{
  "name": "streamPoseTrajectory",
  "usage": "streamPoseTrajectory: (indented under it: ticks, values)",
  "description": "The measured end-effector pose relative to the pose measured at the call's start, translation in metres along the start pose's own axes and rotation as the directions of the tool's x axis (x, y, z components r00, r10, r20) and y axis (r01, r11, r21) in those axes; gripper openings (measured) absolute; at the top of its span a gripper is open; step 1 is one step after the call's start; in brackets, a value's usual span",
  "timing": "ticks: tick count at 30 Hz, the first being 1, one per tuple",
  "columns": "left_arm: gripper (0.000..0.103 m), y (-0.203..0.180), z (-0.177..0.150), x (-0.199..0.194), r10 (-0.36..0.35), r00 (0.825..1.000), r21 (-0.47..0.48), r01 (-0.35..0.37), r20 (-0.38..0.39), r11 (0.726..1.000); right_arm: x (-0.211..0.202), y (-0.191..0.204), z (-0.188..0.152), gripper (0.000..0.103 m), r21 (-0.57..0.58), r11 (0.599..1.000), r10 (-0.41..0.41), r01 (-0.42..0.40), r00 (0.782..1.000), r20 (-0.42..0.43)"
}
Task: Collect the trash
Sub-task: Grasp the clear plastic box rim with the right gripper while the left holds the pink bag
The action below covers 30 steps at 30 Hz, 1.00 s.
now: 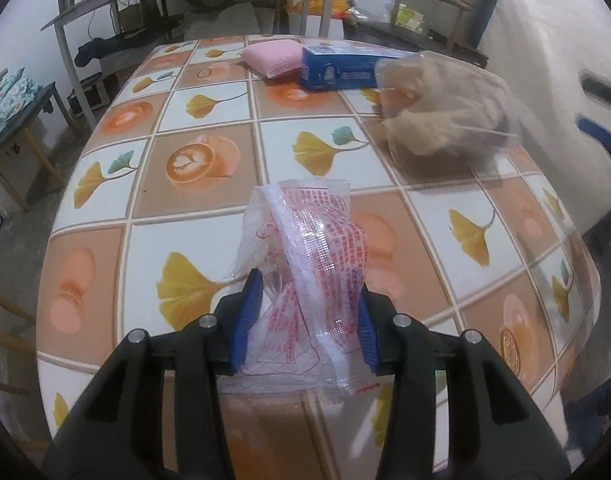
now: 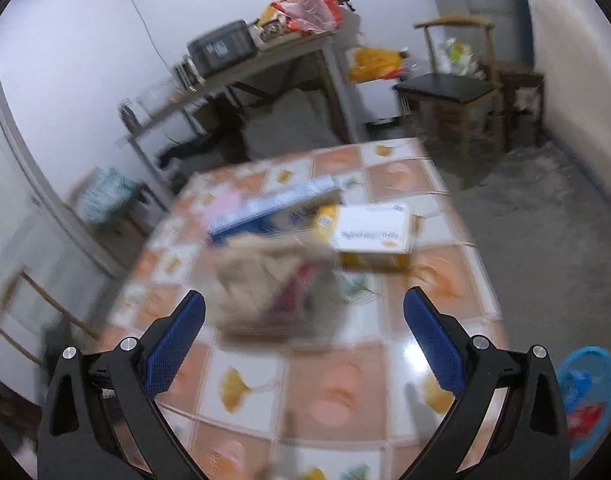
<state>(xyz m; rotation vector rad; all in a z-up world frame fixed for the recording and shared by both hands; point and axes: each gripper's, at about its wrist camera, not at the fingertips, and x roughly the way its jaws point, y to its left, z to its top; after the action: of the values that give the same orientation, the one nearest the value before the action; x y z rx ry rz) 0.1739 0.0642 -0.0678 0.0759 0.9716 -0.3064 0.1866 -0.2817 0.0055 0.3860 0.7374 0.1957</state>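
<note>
In the left wrist view my left gripper [image 1: 310, 280] is shut on a crumpled clear plastic wrapper with red print [image 1: 305, 252], held just above the patterned tablecloth [image 1: 209, 120]. A clear plastic bag stuffed with beige crumpled paper [image 1: 437, 108] lies further back on the right. In the blurred right wrist view my right gripper [image 2: 304, 300] stands open above the table, with nothing between its fingers; the same beige bag [image 2: 265, 276] lies just beyond its tips.
A blue box [image 1: 341, 68] and a pink pack [image 1: 271, 57] sit at the table's far end; a white and yellow box [image 2: 371, 236] lies beside them. A blue basket [image 2: 589, 392] is on the floor at right. Chairs and a metal table stand behind.
</note>
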Motion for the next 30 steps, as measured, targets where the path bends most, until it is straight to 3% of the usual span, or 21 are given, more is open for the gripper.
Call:
streamPoseTrajectory:
  ticks: [4, 7, 11, 14, 19, 24, 30]
  values:
    - [0.041, 0.002, 0.0, 0.0, -0.014, 1.0, -0.006, 0.014, 0.008, 1.0, 0.027, -0.017, 0.028, 0.093, 0.114, 0.987, 0.117, -0.11, 0.992, -0.052]
    - [0.041, 0.005, 0.0, 0.0, -0.027, 1.0, -0.019, 0.027, 0.014, 0.999, 0.056, -0.028, 0.044, 0.09, 0.208, 0.971, 0.14, -0.114, 0.983, -0.117]
    - [0.041, 0.005, -0.002, -0.001, -0.038, 0.999, -0.028, 0.038, 0.022, 0.999, 0.096, -0.055, 0.05, 0.088, 0.414, 0.9, 0.235, -0.136, 0.952, -0.197]
    - [0.041, 0.009, 0.0, -0.001, -0.062, 0.998, -0.045, 0.063, 0.022, 0.997, 0.121, -0.073, 0.047, 0.088, 0.514, 0.851, 0.258, -0.111, 0.94, -0.224]
    - [0.04, 0.011, -0.001, -0.001, -0.08, 0.996, -0.054, 0.082, 0.024, 0.995, 0.153, -0.077, 0.036, 0.088, 0.576, 0.808, 0.326, -0.127, 0.91, -0.257]
    - [0.04, 0.012, -0.002, -0.001, -0.088, 0.996, -0.059, 0.089, 0.028, 0.994, 0.173, -0.073, 0.031, 0.088, 0.577, 0.802, 0.382, -0.155, 0.875, -0.296]
    - [0.04, 0.012, -0.002, -0.001, -0.093, 0.995, -0.069, 0.095, 0.036, 0.993, 0.161, -0.062, 0.039, 0.078, 0.558, 0.785, 0.462, -0.268, 0.853, -0.24]
